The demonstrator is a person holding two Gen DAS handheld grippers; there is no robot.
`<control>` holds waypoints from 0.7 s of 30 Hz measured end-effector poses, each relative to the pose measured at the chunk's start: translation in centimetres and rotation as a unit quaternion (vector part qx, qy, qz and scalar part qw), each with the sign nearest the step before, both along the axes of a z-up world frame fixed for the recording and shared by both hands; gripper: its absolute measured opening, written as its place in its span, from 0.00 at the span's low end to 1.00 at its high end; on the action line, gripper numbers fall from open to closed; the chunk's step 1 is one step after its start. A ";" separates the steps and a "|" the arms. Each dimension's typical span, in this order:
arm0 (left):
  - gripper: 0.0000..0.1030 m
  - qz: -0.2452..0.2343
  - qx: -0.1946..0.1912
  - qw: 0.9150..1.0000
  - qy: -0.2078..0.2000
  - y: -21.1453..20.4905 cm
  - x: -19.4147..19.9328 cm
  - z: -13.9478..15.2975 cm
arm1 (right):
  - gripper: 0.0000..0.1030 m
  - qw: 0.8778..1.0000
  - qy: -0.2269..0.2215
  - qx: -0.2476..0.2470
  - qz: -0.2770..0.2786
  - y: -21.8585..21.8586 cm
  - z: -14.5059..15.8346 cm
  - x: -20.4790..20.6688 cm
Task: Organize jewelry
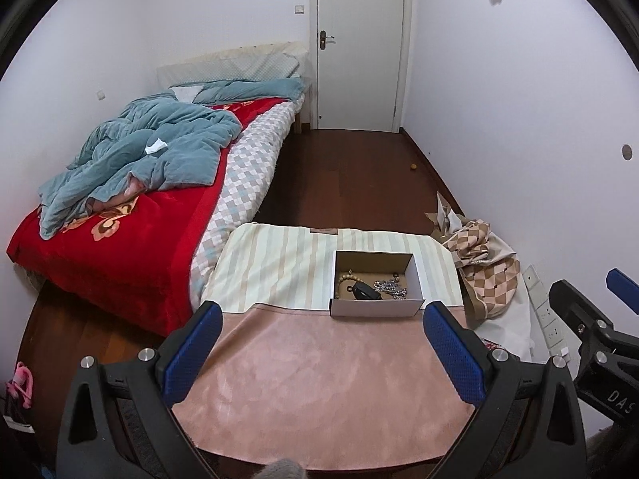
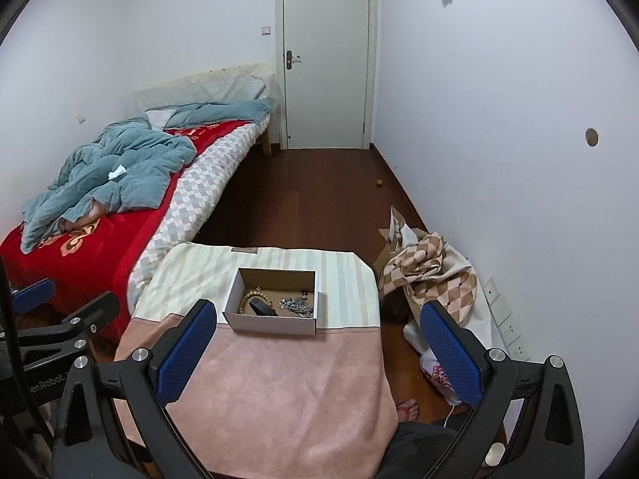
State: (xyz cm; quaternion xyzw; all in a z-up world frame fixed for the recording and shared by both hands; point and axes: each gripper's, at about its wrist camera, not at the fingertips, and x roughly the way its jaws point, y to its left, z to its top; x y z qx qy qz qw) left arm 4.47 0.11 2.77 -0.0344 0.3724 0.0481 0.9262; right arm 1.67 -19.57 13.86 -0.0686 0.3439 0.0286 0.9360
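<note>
Item: box on the table, far half, holding beads, chain and a dark piece. We hold left gripper and right gripper wide open, empty, short of it, likely poised to reach in.

Walls: plain white. Door: white, closed, centred in the far wall. Floor: dark brown wood. Bed: along the left wall, with red blanket and crumpled blue quilt. Checked fabric: heaped at the right wall, beside what appear to be wall sockets.
</note>
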 end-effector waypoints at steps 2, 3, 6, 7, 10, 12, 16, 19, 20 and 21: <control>1.00 0.000 -0.002 1.000 0.007 0.1 -0.1 0.3 | 1.00 1.000 0.002 0.002 0.000 0.0 0.5 -0.2; 1.00 0.001 -0.002 1.000 0.010 0.2 -0.1 0.4 | 1.00 1.000 0.004 0.001 -0.001 0.0 0.7 -0.2; 1.00 0.002 -0.001 1.000 0.018 0.3 0.5 1.0 | 1.00 1.000 0.010 -0.001 -0.002 0.1 1.1 0.5; 1.00 0.002 -0.001 1.000 0.018 0.3 0.7 1.1 | 1.00 1.000 0.012 -0.002 -0.004 0.1 1.2 0.7; 1.00 0.004 0.000 1.000 0.015 0.3 1.0 1.2 | 1.00 1.000 0.016 -0.008 -0.006 0.5 1.4 2.2; 1.00 0.009 0.001 1.000 0.014 0.4 1.9 1.4 | 1.00 1.000 0.016 -0.010 -0.009 0.7 1.4 3.1; 1.00 0.012 0.003 1.000 0.019 0.7 3.7 1.3 | 1.00 0.999 0.024 -0.016 -0.015 1.1 1.1 5.4; 1.00 0.015 0.008 1.000 0.026 0.9 5.1 1.1 | 1.00 0.999 0.036 -0.012 -0.019 1.3 0.7 7.0; 1.00 0.016 0.008 0.999 0.028 0.9 5.5 1.0 | 1.00 0.999 0.038 -0.014 -0.020 1.3 0.5 7.3; 1.00 0.018 0.009 0.999 0.030 1.0 5.9 0.9 | 1.00 0.999 0.039 -0.015 -0.020 1.4 0.4 7.6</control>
